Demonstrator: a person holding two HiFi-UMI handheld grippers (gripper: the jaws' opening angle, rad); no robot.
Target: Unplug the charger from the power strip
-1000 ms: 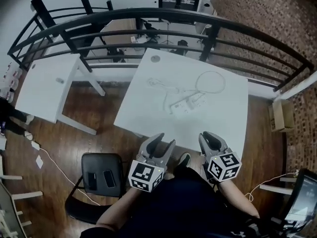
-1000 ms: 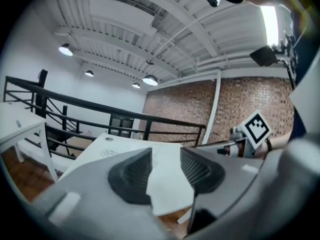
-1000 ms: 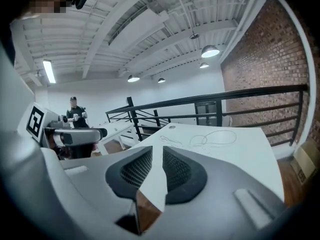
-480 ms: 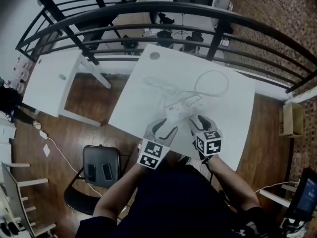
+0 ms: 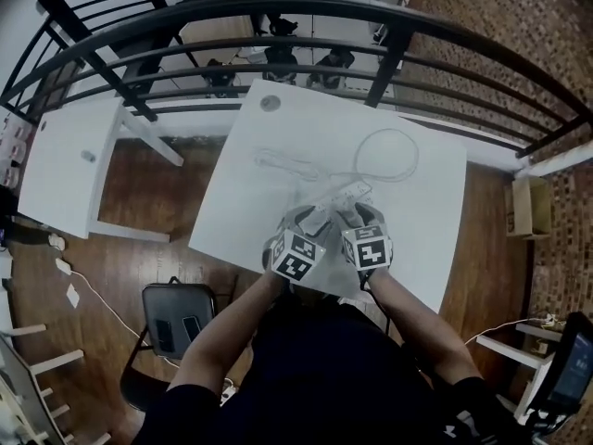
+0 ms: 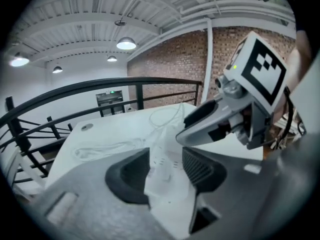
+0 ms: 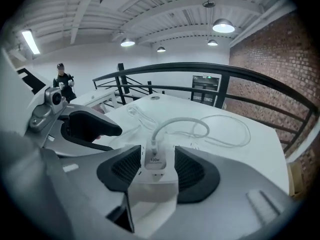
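A white power strip (image 5: 335,196) lies on the white table (image 5: 278,137), and a white charger (image 7: 154,159) stands plugged into it, its cable (image 7: 220,129) looping away behind. My right gripper (image 7: 156,170) straddles the charger. Its jaws are opening, and a thin gap shows on each side between pad and charger. My left gripper (image 6: 163,164) straddles the strip's near end (image 6: 162,176), jaws opening too, pads off it. In the head view both grippers, left (image 5: 310,219) and right (image 5: 357,216), sit side by side over the strip.
A second coiled white cable (image 5: 283,165) lies left of the strip. A black railing (image 5: 306,17) runs behind the table. Another white table (image 5: 65,165) stands to the left, a black chair (image 5: 181,323) beside me, and a cardboard box (image 5: 526,213) on the wooden floor at right.
Both grippers have come forward and down from near my body to the power strip on the table. Their jaws have spread wider, the right one the most.
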